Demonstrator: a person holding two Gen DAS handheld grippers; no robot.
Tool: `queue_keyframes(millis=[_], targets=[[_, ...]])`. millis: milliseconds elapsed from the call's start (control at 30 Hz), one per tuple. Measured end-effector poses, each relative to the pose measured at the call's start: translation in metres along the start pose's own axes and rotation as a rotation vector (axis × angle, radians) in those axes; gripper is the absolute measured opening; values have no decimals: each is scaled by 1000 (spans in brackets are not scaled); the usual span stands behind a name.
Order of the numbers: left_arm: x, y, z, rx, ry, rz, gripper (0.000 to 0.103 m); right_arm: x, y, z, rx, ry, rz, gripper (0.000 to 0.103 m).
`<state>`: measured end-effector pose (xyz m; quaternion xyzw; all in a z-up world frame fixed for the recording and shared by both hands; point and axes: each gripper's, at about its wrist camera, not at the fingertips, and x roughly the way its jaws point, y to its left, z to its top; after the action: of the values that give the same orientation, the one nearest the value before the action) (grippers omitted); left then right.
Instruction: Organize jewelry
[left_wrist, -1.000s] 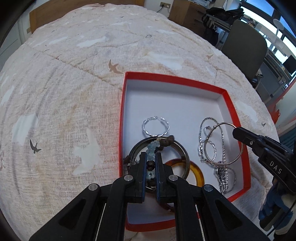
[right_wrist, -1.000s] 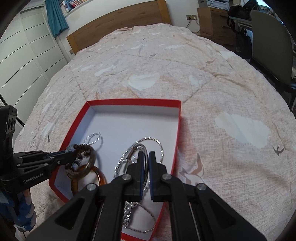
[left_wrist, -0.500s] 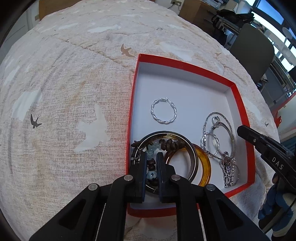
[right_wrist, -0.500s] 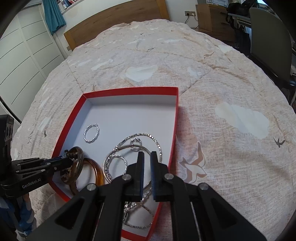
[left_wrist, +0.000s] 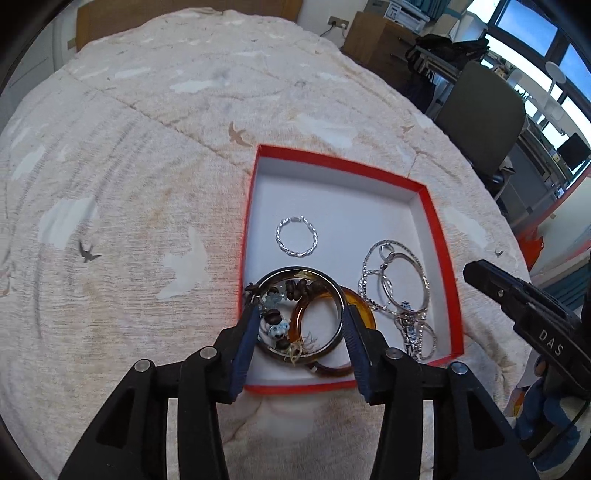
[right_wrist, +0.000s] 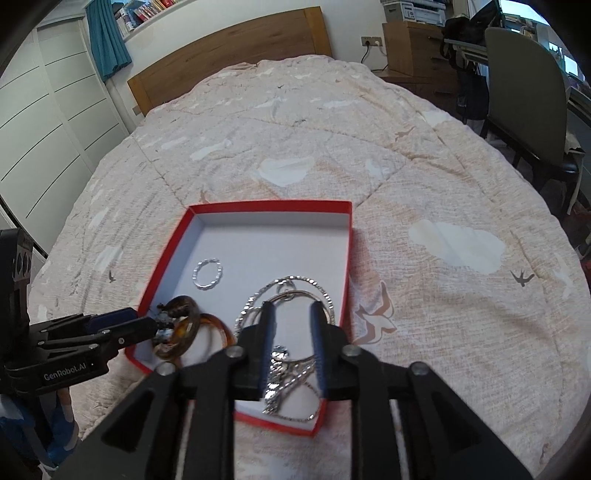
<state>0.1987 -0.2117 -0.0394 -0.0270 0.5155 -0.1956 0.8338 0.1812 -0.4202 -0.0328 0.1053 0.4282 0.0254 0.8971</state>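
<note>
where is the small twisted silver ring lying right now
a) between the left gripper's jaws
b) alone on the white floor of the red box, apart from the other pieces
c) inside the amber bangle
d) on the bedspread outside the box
b: the twisted silver ring lies by itself on bare white floor of the red box, touching neither the amber bangle nor the silver chain pile.
</note>
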Motion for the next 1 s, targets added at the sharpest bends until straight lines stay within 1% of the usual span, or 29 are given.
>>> queue_keyframes(millis=[33,100,267,433,600,700,867,933,1000], targets=[[-8,0,-1,-5,-13,6,52,-6,5,-1,-4,-5,4,30],[-28,5,-7,-19,-42,23,56,-17,15,-3,-17,-17,7,31],[-77,17,-24,-29,-108,79,60,-46,44,-14,-27,-42,16,35],[-133,27,-48,-55,-197,129,69,-75,71,-31,-33,-65,30,40],[-177,34,-77,-63,-269,198,77,-100,101,-51,-52,-85,35,48],[-196,42,-93,-73,-296,237,81,-110,119,-62,-75,-89,35,53],[-223,57,-116,-98,-327,297,85,-126,142,-79,-105,-120,19,58],[-230,62,-123,-106,-335,321,86,-132,149,-83,-115,-134,8,61],[-234,66,-128,-112,-346,345,87,-137,155,-87,-126,-142,2,67]])
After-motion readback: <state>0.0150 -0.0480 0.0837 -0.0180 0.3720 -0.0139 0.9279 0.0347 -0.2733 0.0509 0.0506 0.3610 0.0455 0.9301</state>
